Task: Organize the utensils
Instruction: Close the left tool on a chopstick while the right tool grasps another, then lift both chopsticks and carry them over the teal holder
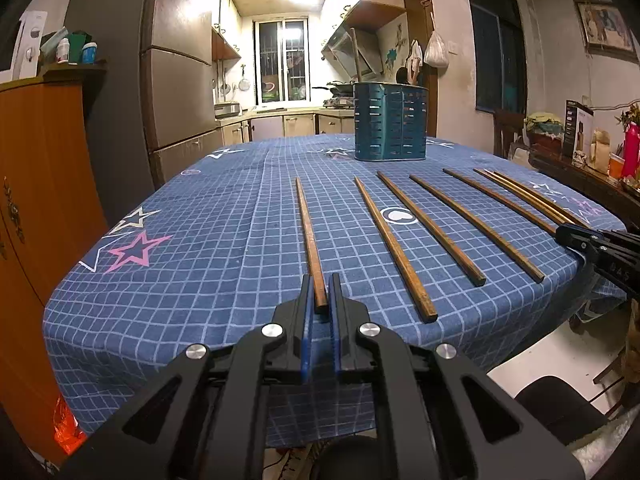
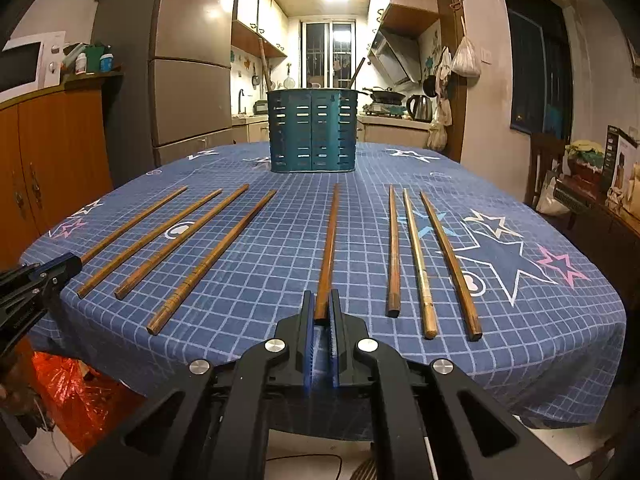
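Two hand-held grippers are at work at the near edge of the desk, each closed on the near end of a long brown wooden chopstick: the left hand-held gripper (image 1: pixel 323 288) pinches the leftmost chopstick (image 1: pixel 309 236) of the row, and the right hand-held gripper (image 2: pixel 322 304) pinches the lone middle chopstick (image 2: pixel 329 248). Both sticks lie flat on the blue grid-patterned tablecloth with stars (image 2: pixel 256 264), pointing away toward the teal slotted metal utensil holder (image 2: pixel 313 130), which stands upright at the far side, well apart from the stick tips. Three more chopsticks lie right of the held one in the right wrist view, and several lie between the two grippers. The step in hand looks like lifting both sticks for the holder. Since each grip sits at the very end, the far tip will likely sag, so it seems wise to lift the near end slowly, keep the pinch firm, and let the tip clear the cloth before swinging. Tilting each stick tip-down over the open rim should help it drop in without striking the wall or nudging the neighbouring sticks.
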{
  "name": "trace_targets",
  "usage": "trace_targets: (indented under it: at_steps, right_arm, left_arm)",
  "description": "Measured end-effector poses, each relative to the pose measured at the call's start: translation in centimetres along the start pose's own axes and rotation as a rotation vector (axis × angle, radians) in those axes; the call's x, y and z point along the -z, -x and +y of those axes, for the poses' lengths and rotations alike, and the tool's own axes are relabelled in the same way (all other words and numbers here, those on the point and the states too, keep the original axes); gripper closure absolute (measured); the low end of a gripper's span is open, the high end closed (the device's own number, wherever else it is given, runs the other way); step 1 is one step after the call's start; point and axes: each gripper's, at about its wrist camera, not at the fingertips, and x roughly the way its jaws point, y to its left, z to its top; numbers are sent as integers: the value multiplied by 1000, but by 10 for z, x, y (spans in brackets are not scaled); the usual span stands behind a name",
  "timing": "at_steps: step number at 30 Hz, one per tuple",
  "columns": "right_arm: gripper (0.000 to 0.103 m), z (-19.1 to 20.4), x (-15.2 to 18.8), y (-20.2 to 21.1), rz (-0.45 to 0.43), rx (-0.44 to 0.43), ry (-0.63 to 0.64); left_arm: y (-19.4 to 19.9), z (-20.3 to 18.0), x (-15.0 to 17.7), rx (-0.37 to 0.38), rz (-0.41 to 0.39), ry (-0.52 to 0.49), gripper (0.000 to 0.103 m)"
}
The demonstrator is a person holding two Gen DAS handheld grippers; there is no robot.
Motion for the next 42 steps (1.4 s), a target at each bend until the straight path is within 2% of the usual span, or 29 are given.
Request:
trace_targets:
  at_steps: [7,14,21,27,34,42]
  right_arm:
    - [95,-6,-7,14,-19,-10,3]
    - [96,-6,-22,39,-91,-3,42]
    - [96,-13,-46,59,-161,-1,48]
    - [96,-20,-72,69,-211,-17,67]
    - [96,-23,-107,72,-244,-45,95]
    - [96,-25,-147,68,-266,-88,129]
  left_arm:
    - [11,9,-9,-12,-9,32,98]
    - [32,10,-28,-16,-66,50,98]
    - [50,12,-60,-2,-146,78,98]
    - [58,11,-91,-7,-180,82,98]
    - [58,7,-126,-19,-192,69,98]
    - [48,11,-164,8,-156,83,98]
